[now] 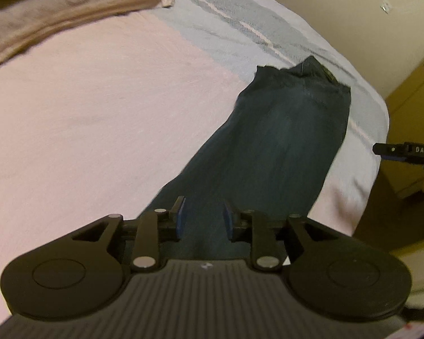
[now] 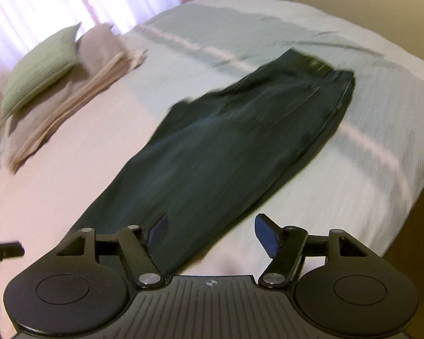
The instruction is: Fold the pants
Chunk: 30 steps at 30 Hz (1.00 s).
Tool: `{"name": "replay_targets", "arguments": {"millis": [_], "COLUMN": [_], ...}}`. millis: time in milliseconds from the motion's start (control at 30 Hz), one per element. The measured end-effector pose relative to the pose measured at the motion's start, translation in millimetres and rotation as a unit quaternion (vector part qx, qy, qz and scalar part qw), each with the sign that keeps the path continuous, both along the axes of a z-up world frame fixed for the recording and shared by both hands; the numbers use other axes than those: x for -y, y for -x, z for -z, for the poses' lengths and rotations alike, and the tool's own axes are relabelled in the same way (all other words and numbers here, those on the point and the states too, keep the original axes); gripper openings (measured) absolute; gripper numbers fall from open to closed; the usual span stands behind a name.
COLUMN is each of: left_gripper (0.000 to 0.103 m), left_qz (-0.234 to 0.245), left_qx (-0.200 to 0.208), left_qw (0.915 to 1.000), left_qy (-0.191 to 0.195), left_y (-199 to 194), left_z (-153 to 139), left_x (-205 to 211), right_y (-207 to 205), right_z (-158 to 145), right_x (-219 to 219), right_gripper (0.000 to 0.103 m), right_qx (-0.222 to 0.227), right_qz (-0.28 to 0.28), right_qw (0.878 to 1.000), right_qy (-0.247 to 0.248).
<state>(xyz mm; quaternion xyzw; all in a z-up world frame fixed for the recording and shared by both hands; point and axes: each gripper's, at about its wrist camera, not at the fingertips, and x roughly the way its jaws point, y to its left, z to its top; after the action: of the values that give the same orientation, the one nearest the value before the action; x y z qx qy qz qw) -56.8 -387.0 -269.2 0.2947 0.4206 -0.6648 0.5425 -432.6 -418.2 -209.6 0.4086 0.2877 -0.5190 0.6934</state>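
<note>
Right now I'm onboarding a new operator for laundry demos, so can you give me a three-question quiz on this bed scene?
1. True or false: the dark pants lie with one leg stacked on the other, in a long strip on the bed.
2. Which gripper's blue pads stand wider apart? A) left gripper B) right gripper
3. Fill in: the green pillow rests on a folded ______ blanket.

Key:
1. True; the waistband end points away from both cameras.
2. B; both are open and neither holds cloth, the right one wider.
3. Brownish, or tan.
</note>
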Motion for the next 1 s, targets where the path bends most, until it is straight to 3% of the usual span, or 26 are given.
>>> {"name": "replay_targets", "arguments": {"millis": [300, 467, 600, 733, 800, 1000], "left_gripper": [0.036, 0.051, 0.06, 0.08, 0.082, 0.09], "left_qz": [-0.041, -0.073, -0.067, -0.015, 0.029, 0.179], "left_qx": [0.045, 0.08, 0.114, 0.138, 0.156, 0.195], "left_qw": [0.998, 0.9935, 0.9902, 0.9898, 0.987, 0.9645], "left_qy": [-0.016, -0.034, -0.044, -0.031, -0.025, -0.001], "left_y": [-71.2, -89.9, -99.2, -103.4, -105.0, -118.0], "left_z": [-24.8, -33.9, -40.8, -45.6, -43.9, -19.1], "left_x": [-106.5, -157.1, -194.3, -222.3, -232.0, -244.5], "right_y": [-82.1, -112.6, -141.0, -174.9, -192.0, -258.1], "right_z": [-12.2, -1.0, 8.3, 14.9, 13.7, 40.8], "right_x": [-84.3, -111.9, -133.1, -162.4, -180.8, -255.5], "right_gripper": [0.076, 0.077, 0.077, 0.077, 0.077, 0.077], "right_qx": [-0.049, -0.06, -0.057, -0.063, -0.054, -0.075], "right_qz": [-0.136, -0.226, -0.31, -0.383, -0.414, -0.482], "right_qw": [0.989, 0.972, 0.949, 0.921, 0.907, 0.866], "right_qy": [-0.016, -0.013, 0.011, 0.036, 0.054, 0.107]}}
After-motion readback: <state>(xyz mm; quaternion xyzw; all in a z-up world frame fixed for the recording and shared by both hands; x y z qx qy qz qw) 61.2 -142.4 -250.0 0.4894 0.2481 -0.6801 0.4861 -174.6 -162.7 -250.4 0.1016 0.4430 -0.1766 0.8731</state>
